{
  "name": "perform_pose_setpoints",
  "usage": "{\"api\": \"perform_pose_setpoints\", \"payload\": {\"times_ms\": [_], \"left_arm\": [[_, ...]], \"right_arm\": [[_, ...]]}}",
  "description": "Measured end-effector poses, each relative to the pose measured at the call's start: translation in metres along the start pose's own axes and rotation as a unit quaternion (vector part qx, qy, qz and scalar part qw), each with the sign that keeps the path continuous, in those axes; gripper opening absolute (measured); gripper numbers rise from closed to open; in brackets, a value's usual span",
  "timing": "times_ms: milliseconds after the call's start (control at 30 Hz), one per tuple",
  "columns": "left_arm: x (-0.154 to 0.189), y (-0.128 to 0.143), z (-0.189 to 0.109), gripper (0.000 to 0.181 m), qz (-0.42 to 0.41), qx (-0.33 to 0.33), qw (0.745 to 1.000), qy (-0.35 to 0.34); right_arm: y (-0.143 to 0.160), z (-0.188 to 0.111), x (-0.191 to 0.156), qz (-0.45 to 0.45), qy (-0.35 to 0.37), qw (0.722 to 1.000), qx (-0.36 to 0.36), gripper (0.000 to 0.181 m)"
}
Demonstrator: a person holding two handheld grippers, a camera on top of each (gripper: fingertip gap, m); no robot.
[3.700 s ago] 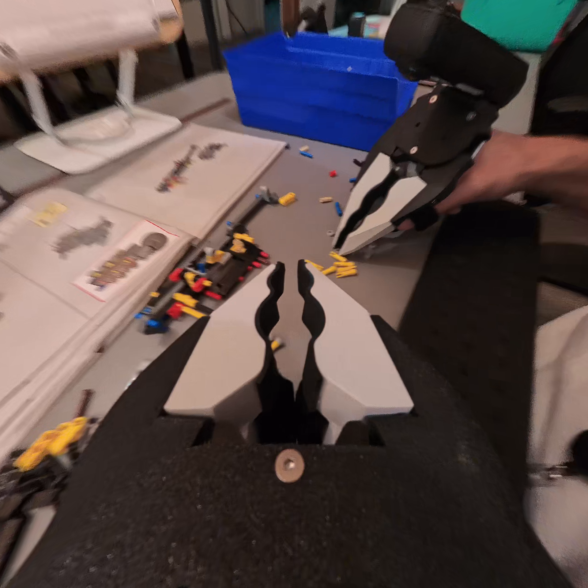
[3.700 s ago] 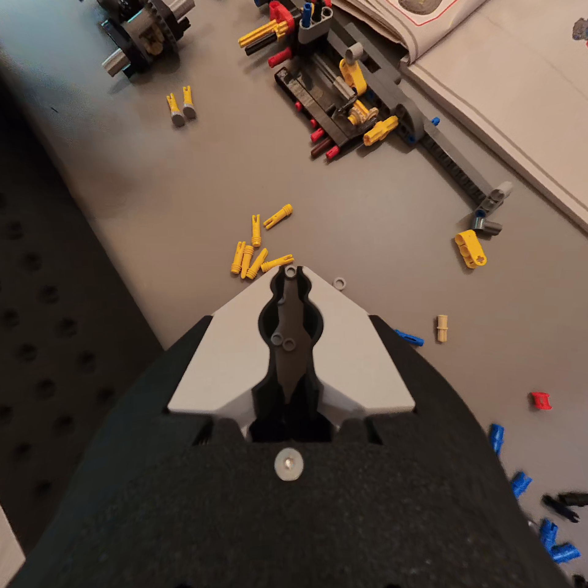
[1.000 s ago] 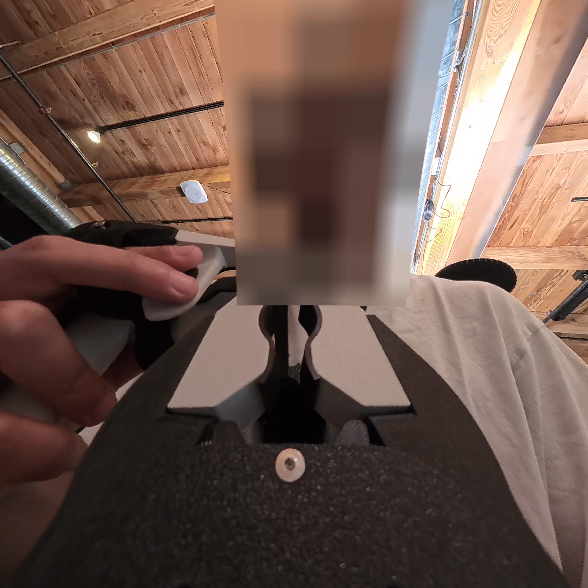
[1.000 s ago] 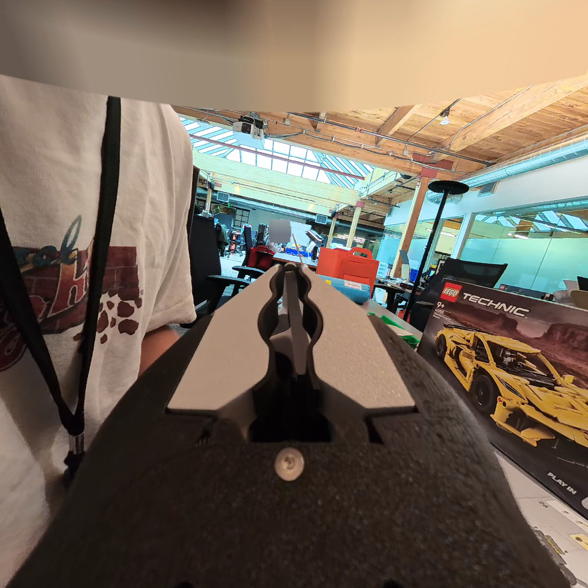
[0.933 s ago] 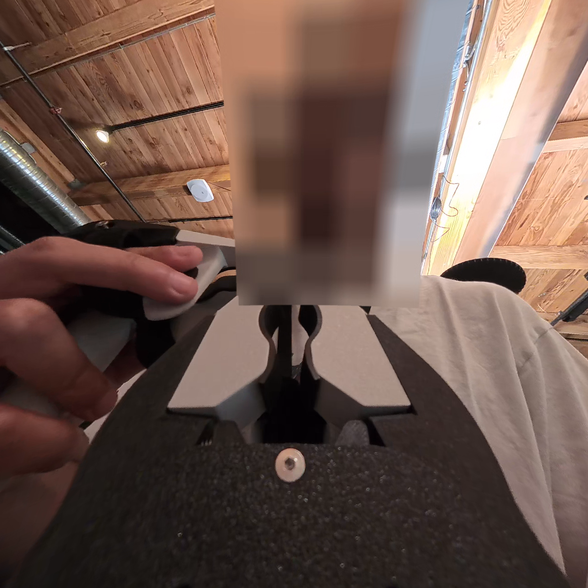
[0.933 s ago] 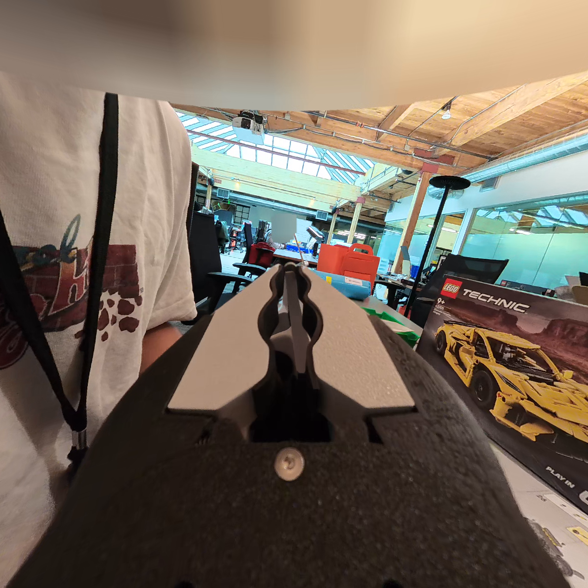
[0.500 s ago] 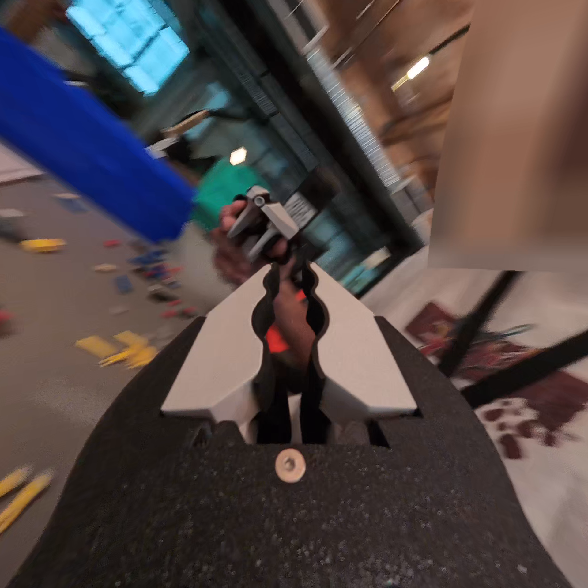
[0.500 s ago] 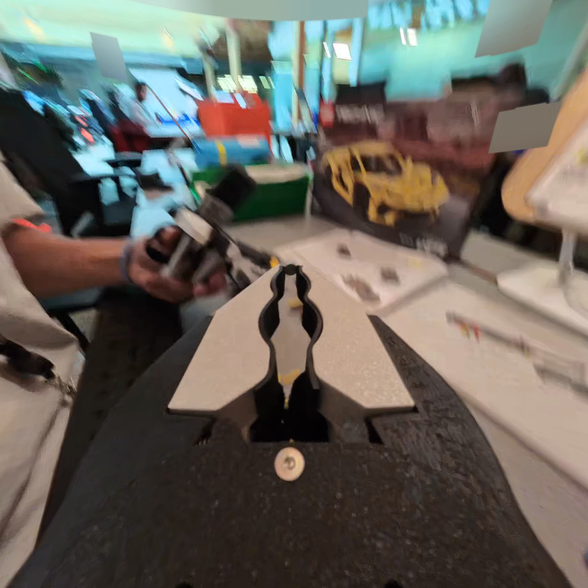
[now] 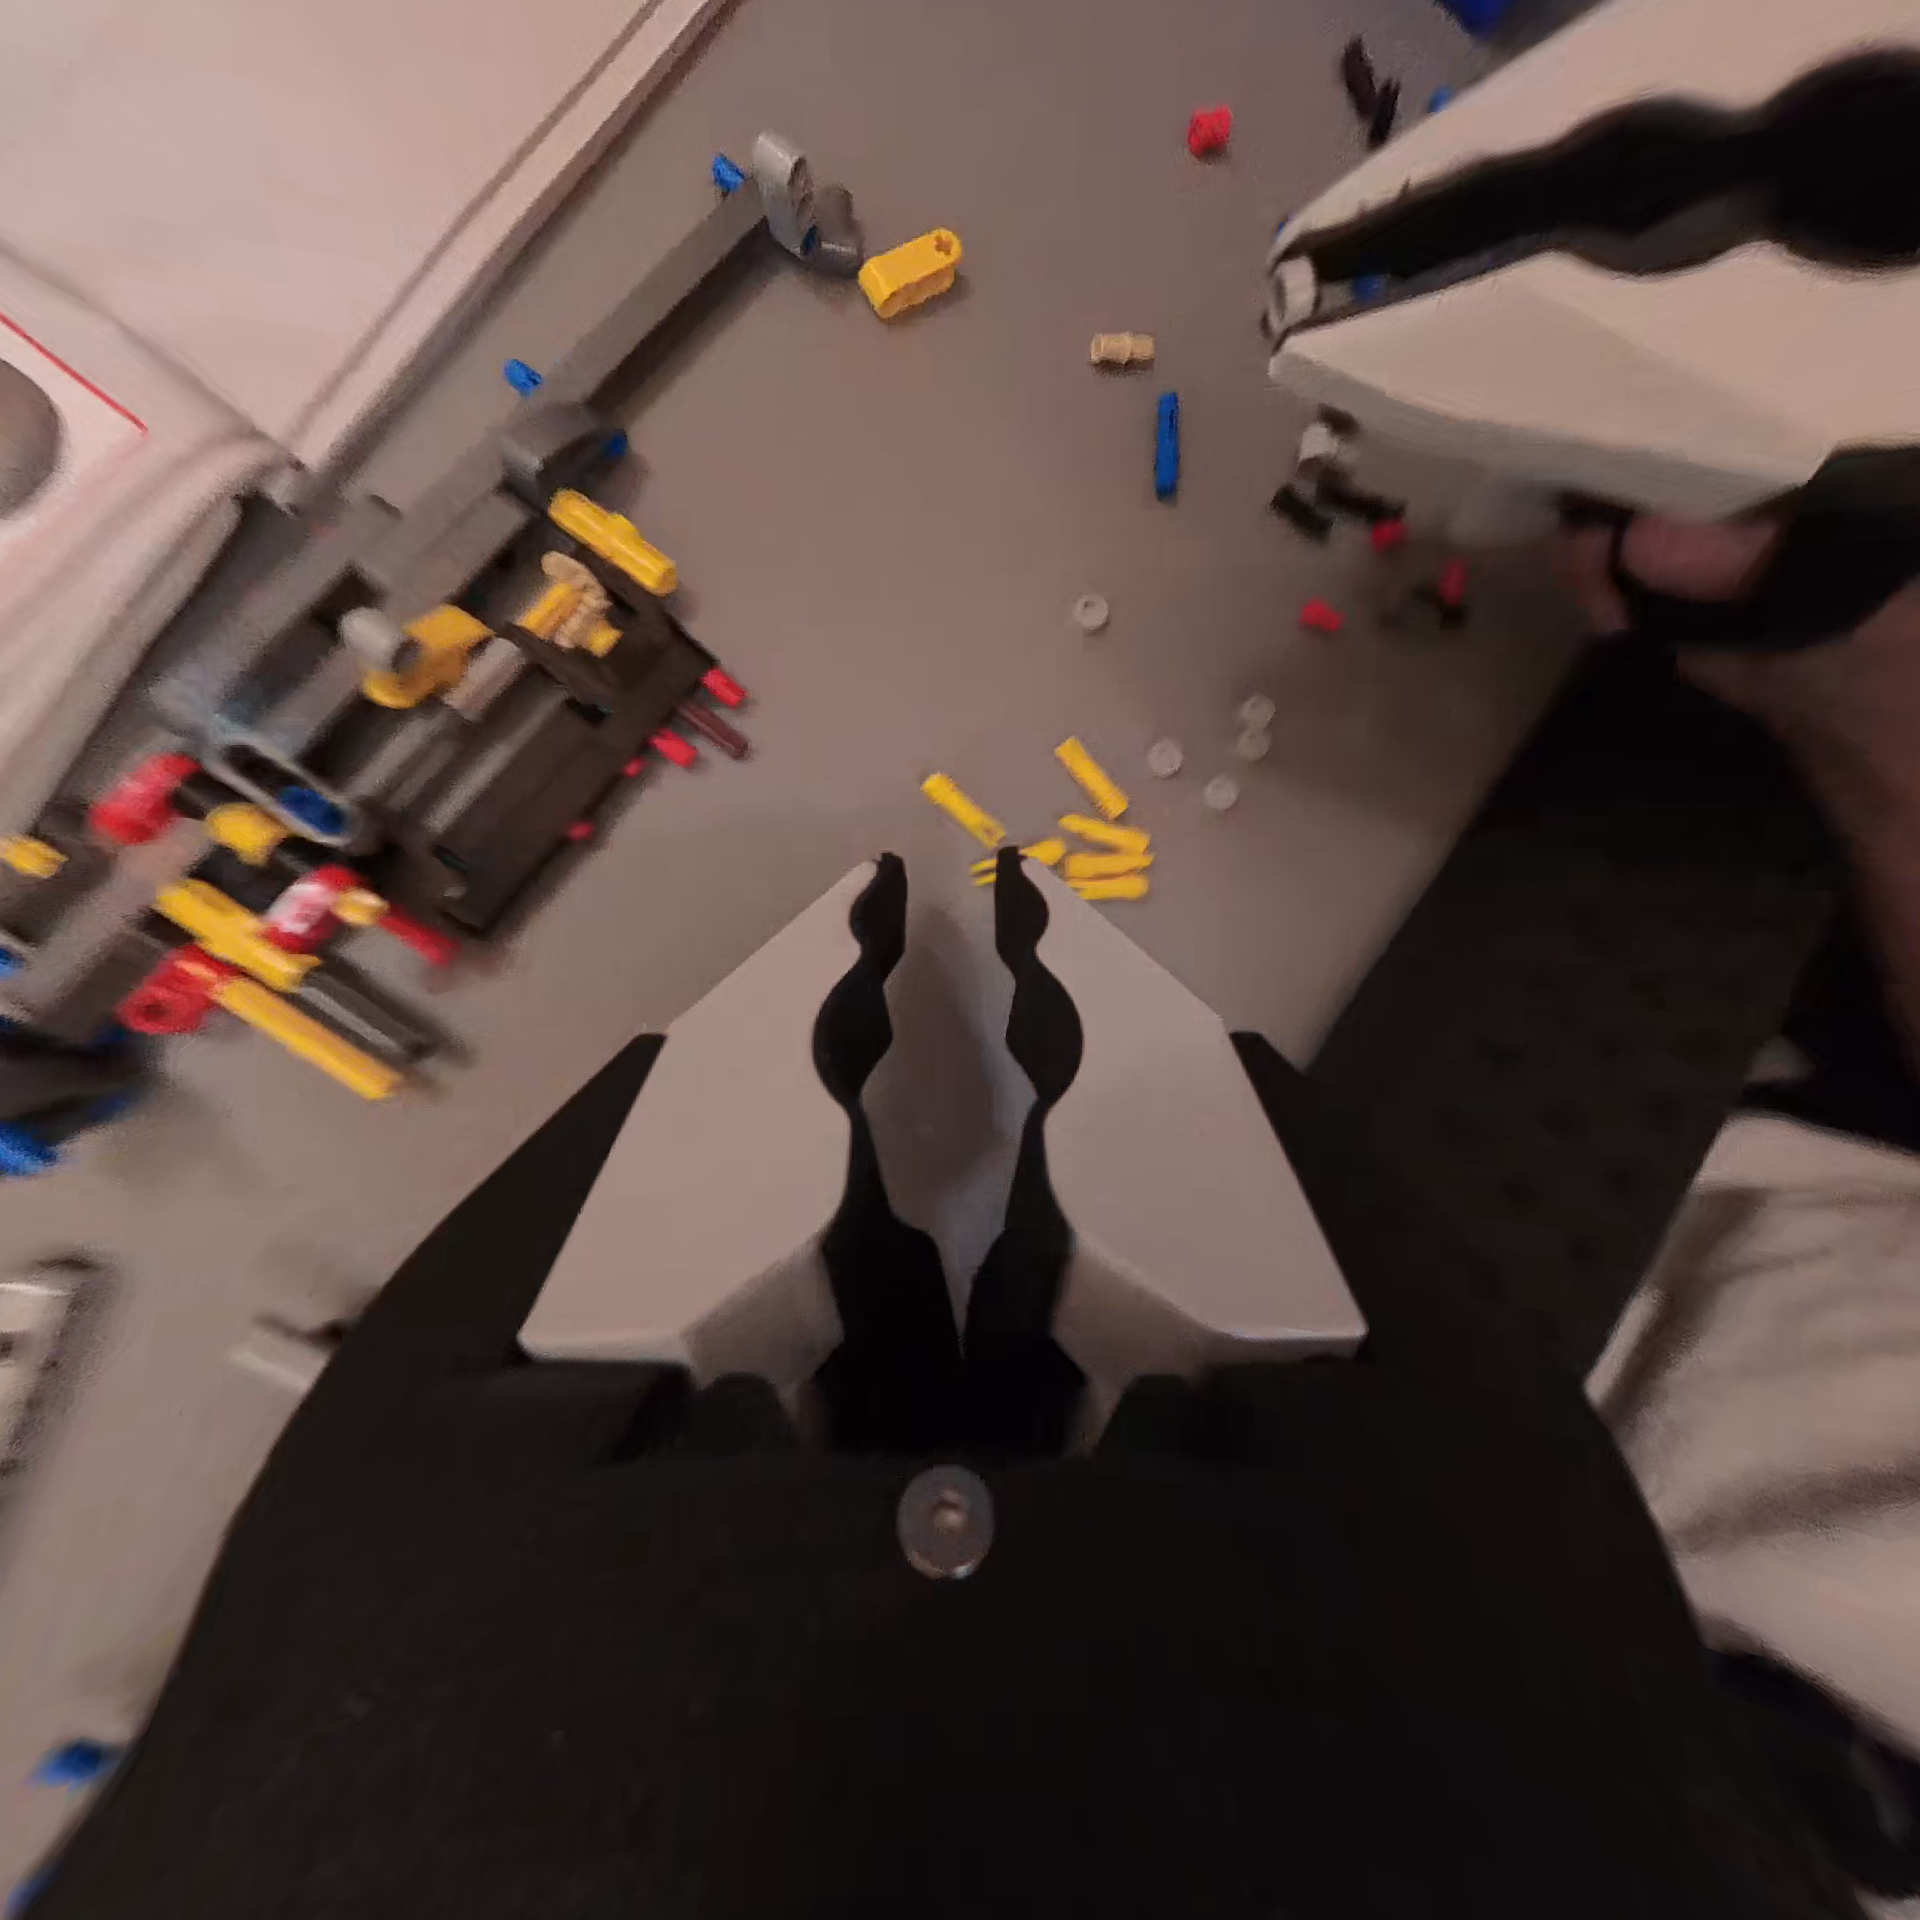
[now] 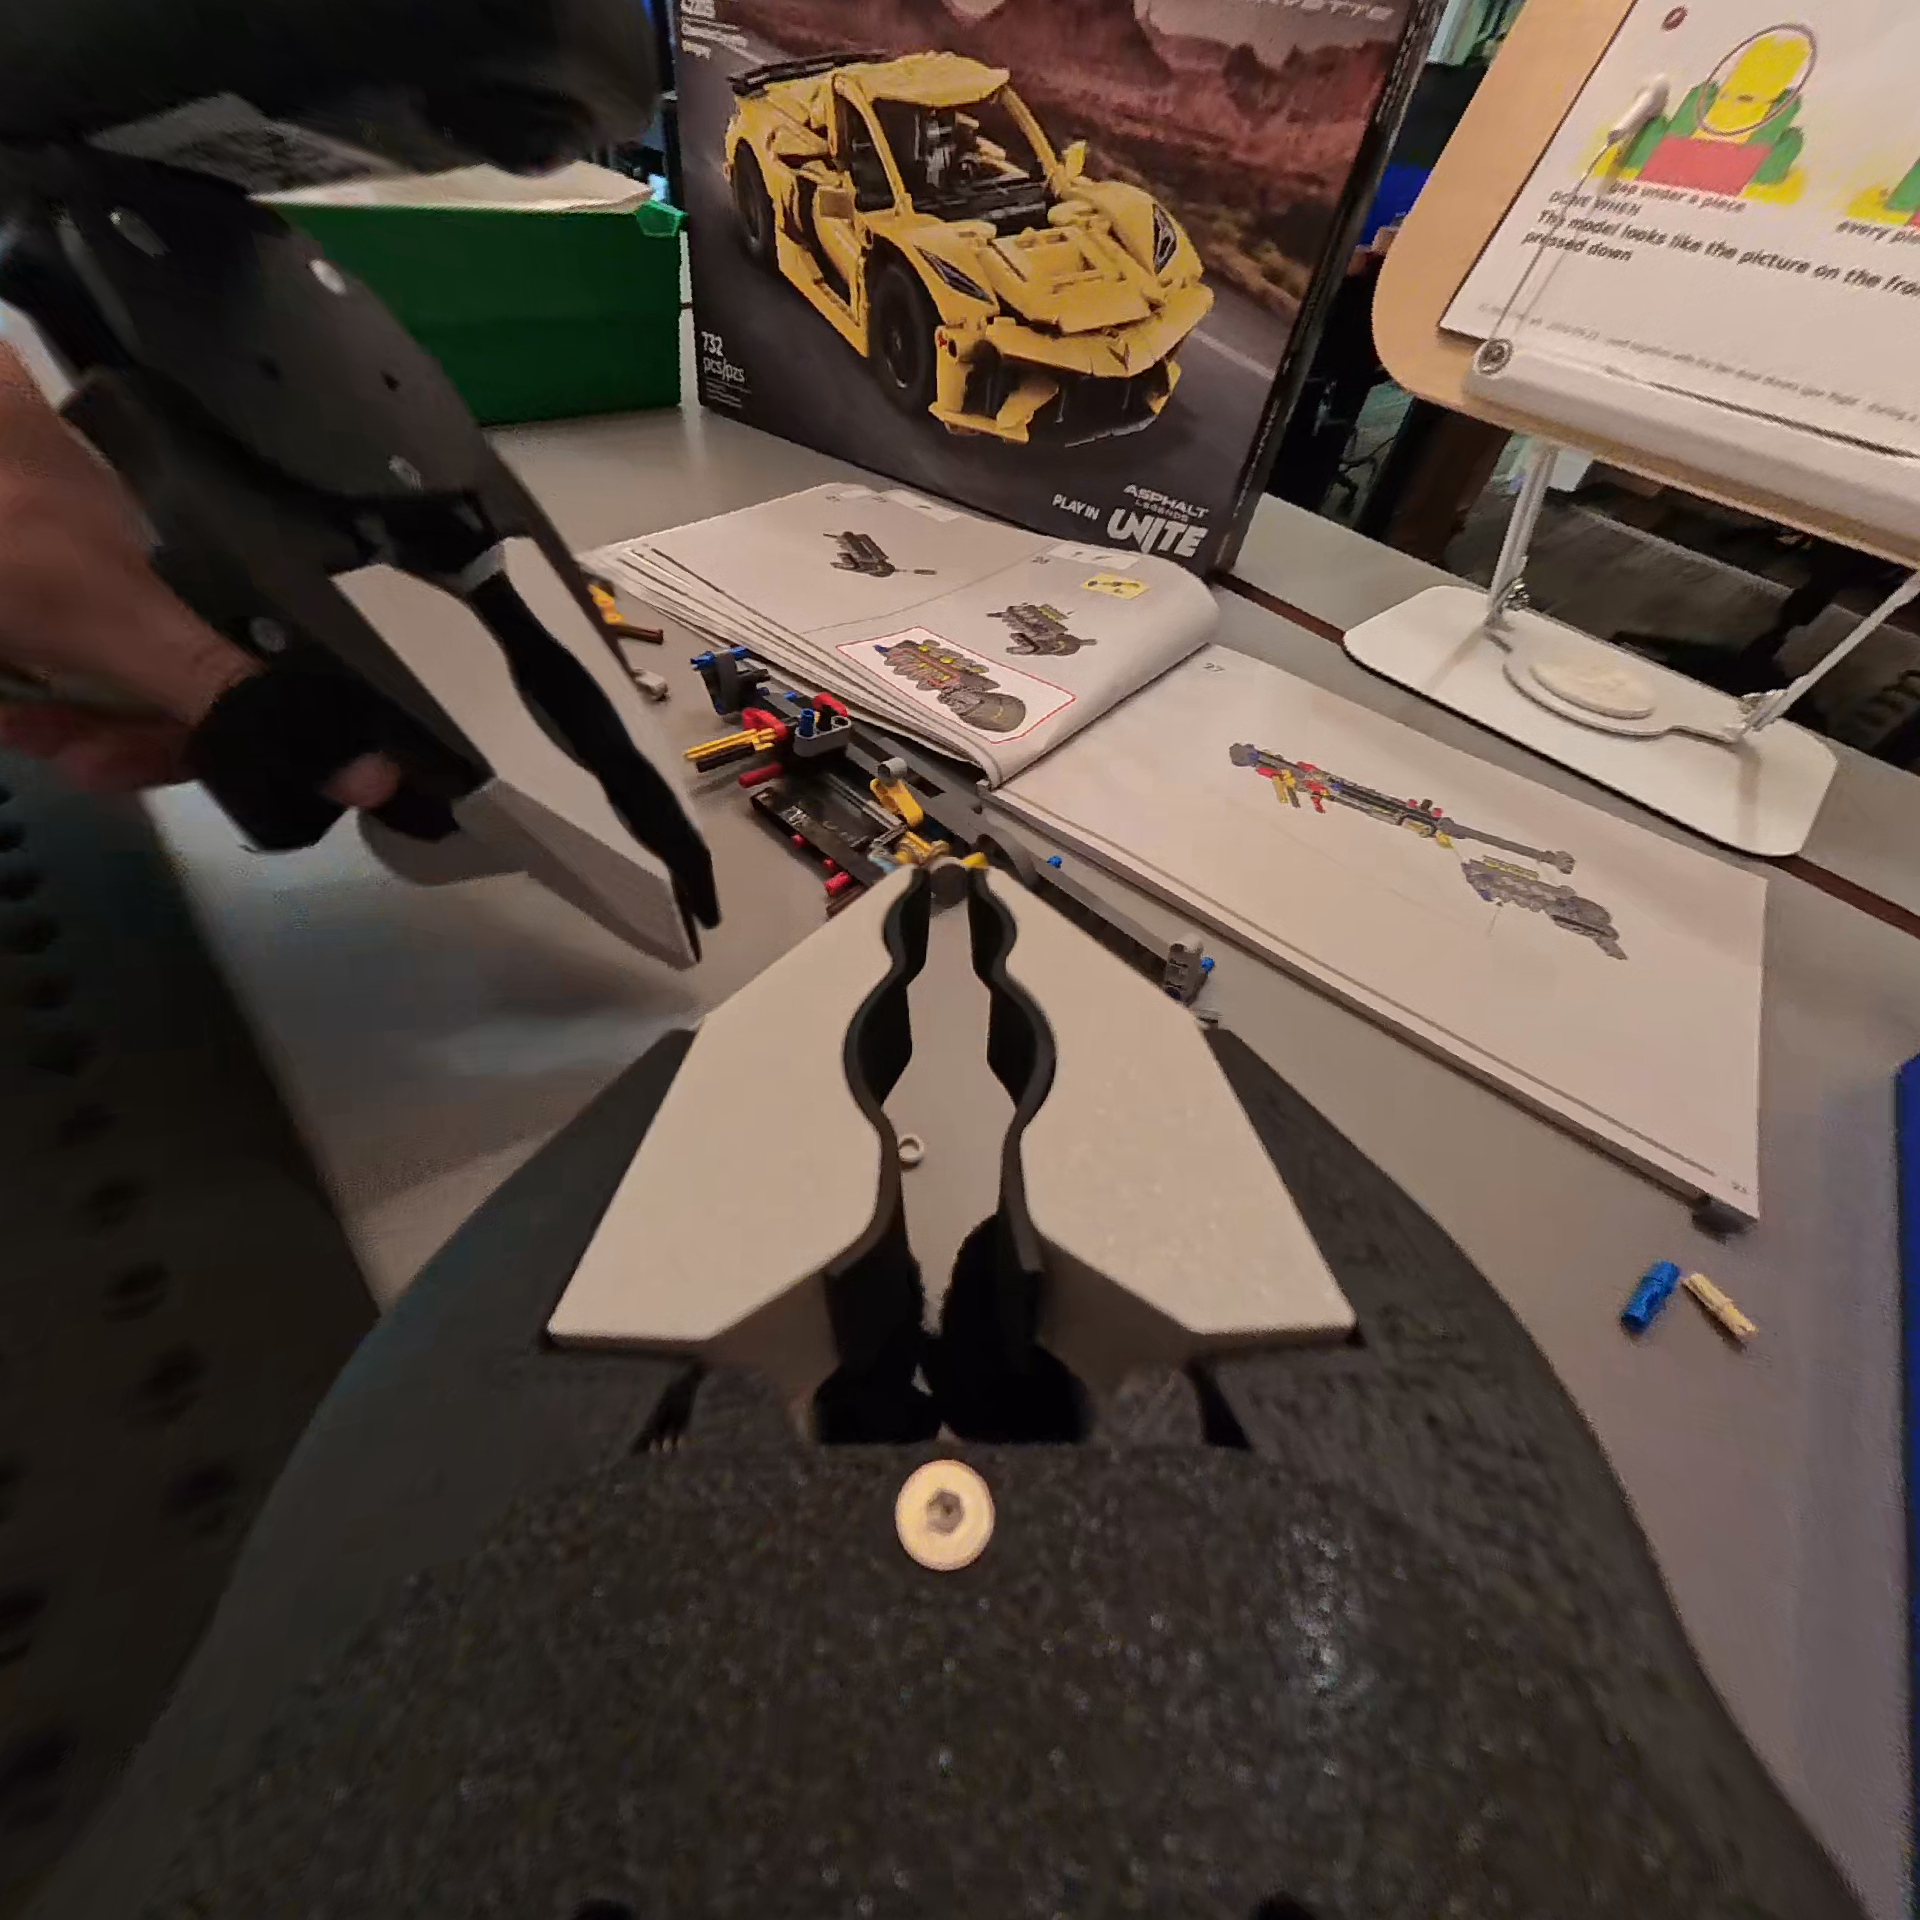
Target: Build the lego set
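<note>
Half-built lego frame (image 9: pixel 343 748) blurred, edge-cropped

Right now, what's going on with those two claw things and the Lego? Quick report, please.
Left gripper open, empty, over yellow pins. Right gripper tips close, a small grey piece between them; grip unclear. Half-built assembly on table, untouched. Nothing blocking it.

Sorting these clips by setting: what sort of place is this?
Likely an indoor hobby or work table for model building: loose bricks on a grey table, open instruction booklets, and the set's box.
</note>
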State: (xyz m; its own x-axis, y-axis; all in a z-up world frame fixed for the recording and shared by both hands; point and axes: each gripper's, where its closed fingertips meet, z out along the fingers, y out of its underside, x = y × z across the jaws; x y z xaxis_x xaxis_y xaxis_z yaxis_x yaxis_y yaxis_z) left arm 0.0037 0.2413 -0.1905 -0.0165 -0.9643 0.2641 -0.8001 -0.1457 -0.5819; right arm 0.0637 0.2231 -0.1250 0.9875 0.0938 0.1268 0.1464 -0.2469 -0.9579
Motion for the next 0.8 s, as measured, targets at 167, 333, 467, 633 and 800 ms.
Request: {"api": "perform_pose_setpoints", "payload": {"times_ms": [167,333,467,633,800], "left_arm": [[0.005,-0.003,0.011,0.017,-0.009,0.02,0.994,-0.109],[0.0,0.003,0.024,0.017,-0.046,0.0,0.989,-0.138],[-0.004,0.001,0.028,0.015,-0.041,-0.007,0.985,-0.165],[-0.008,-0.002,0.031,0.005,-0.011,-0.021,0.985,-0.172],[-0.01,0.0,0.027,0.014,0.057,-0.032,0.983,-0.172]], "right_arm": [[-0.006,-0.01,0.009,0.012,0.016,0.999,0.029,0.007],[-0.012,-0.018,0.014,0.059,0.001,0.996,0.059,0.007],[-0.015,-0.022,0.014,0.076,-0.008,0.994,0.074,0.007],[-0.016,-0.024,0.015,0.088,-0.016,0.993,0.081,0.006],[-0.017,-0.024,0.017,0.106,-0.023,0.99,0.088,0.007]]}}
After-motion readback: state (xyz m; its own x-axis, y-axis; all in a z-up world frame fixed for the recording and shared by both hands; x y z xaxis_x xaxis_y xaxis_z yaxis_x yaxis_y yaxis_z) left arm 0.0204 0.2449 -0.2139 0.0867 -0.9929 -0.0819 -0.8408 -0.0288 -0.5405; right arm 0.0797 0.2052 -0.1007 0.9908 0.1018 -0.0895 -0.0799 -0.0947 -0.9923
